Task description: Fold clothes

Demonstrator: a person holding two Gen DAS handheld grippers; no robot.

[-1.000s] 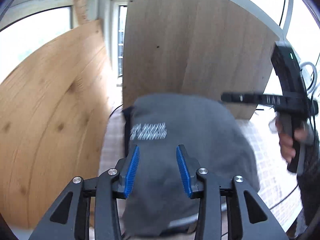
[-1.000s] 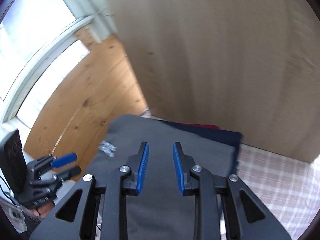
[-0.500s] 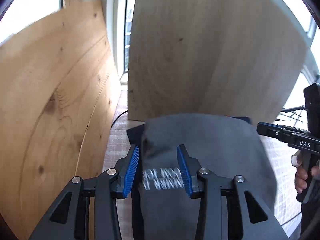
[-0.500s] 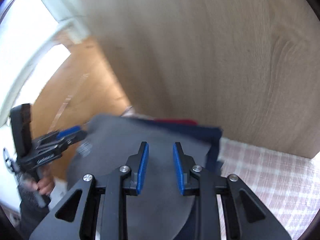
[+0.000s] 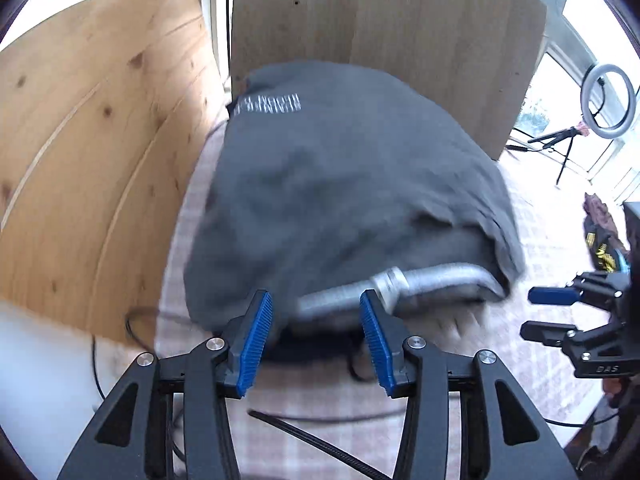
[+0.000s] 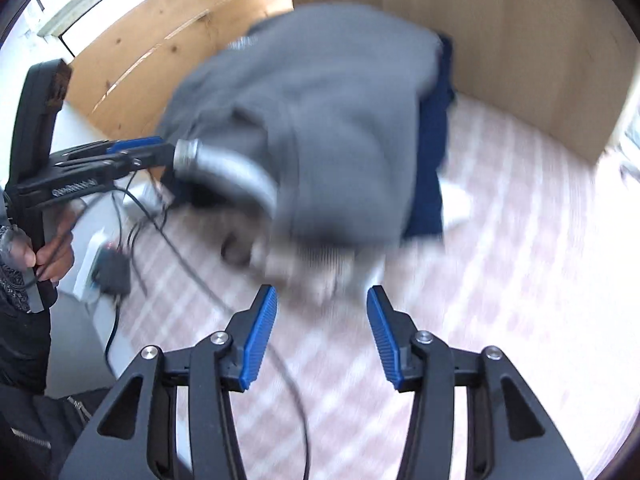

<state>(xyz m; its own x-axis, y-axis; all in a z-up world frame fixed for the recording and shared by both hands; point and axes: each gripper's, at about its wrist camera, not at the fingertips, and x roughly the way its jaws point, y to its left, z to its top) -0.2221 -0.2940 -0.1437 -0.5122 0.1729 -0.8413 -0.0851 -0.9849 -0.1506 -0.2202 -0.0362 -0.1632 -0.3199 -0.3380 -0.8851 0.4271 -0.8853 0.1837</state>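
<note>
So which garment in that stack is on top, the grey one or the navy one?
The grey garment is on top; it bears white lettering. The navy garment only peeks out beneath its right edge.

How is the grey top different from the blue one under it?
The grey top lies on the pile and shows almost whole; the blue top sits beneath it, only an edge peeking out on one side. The grey top has white print; no print shows on the blue top. Both rest on the checked cloth, and neither tool holds them.
</note>
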